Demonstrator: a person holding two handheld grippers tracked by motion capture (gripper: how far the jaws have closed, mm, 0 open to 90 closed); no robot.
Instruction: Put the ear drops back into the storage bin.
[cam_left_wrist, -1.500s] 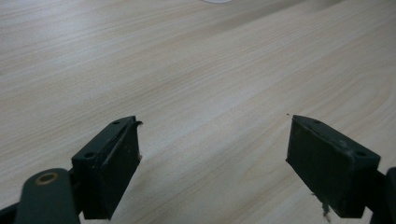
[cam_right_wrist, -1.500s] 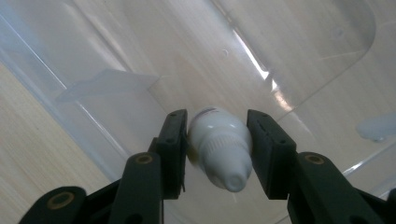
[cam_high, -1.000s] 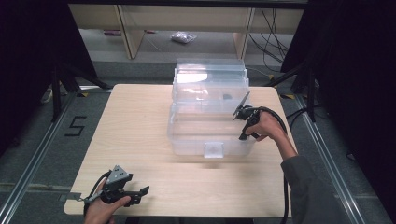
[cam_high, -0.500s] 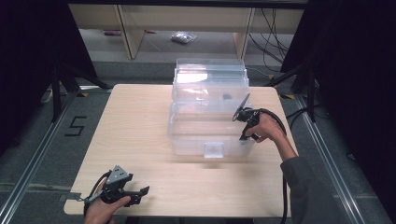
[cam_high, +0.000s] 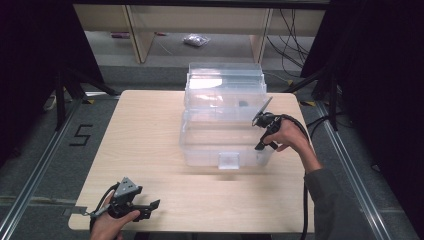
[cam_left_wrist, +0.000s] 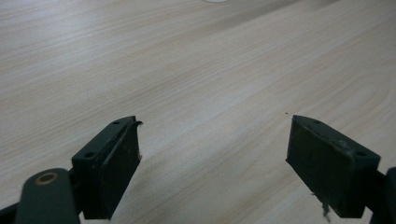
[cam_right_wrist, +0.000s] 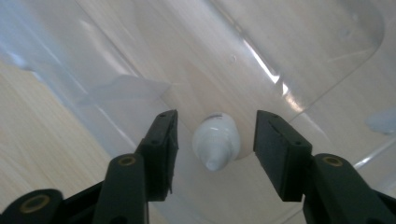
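Observation:
A clear plastic box (cam_high: 200, 150) stands mid-table with its lid (cam_high: 225, 82) tipped up behind it. My right gripper (cam_high: 260, 145) points down into the box's right front corner. In the right gripper view a small white bottle (cam_right_wrist: 215, 140) with a pointed nozzle lies on the box floor between the jaws of the right gripper (cam_right_wrist: 215, 149). The jaws are open, with a gap on each side of the bottle. My left gripper (cam_high: 150, 209) rests near the table's front left edge. In the left gripper view the left gripper (cam_left_wrist: 212, 158) is open wide over bare wood.
A small dark thing (cam_high: 243, 104) lies at the back right inside the box. The box's front latch (cam_high: 229, 160) faces me. The wooden table (cam_high: 145, 130) is bare left of the box. Shelving and cables stand beyond the far edge.

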